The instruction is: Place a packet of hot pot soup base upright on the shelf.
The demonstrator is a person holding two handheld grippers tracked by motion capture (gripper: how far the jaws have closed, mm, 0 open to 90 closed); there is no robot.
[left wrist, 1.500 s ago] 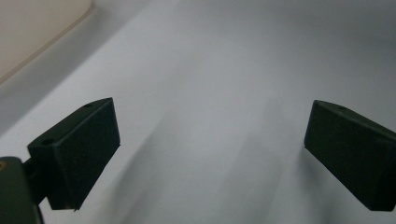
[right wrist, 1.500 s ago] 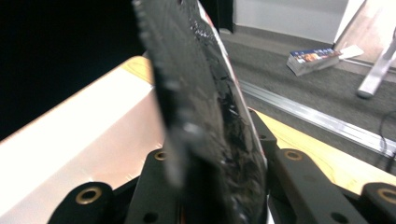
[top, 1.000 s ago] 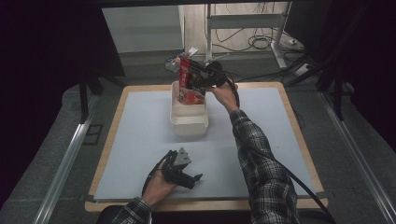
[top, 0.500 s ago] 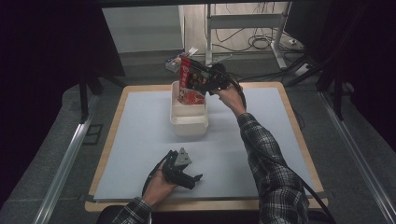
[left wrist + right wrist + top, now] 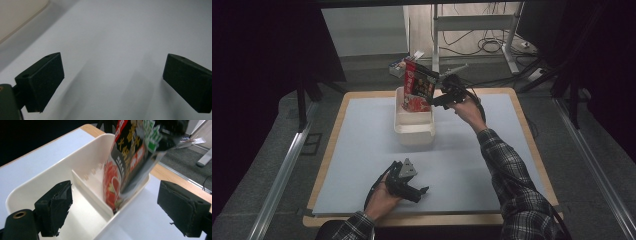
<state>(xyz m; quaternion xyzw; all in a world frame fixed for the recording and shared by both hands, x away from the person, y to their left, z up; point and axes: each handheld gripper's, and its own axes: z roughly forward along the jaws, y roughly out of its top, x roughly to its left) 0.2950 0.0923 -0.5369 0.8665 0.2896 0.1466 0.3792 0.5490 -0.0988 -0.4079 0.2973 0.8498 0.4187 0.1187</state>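
The red & black snack bag point(image 5: 132, 162) stands tilted in the far part of the white bin point(image 5: 32, 187), past the right gripper point(image 5: 115, 205), between its fingers but not touched. They've just opened wide. Left gripper point(image 5: 112, 80) fingers open over bare counter point(image 5: 112, 30).

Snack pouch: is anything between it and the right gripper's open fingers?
Nothing visible. The snack pouch stands tilted in the far compartment of the white bin, with the right gripper open just in front of it.
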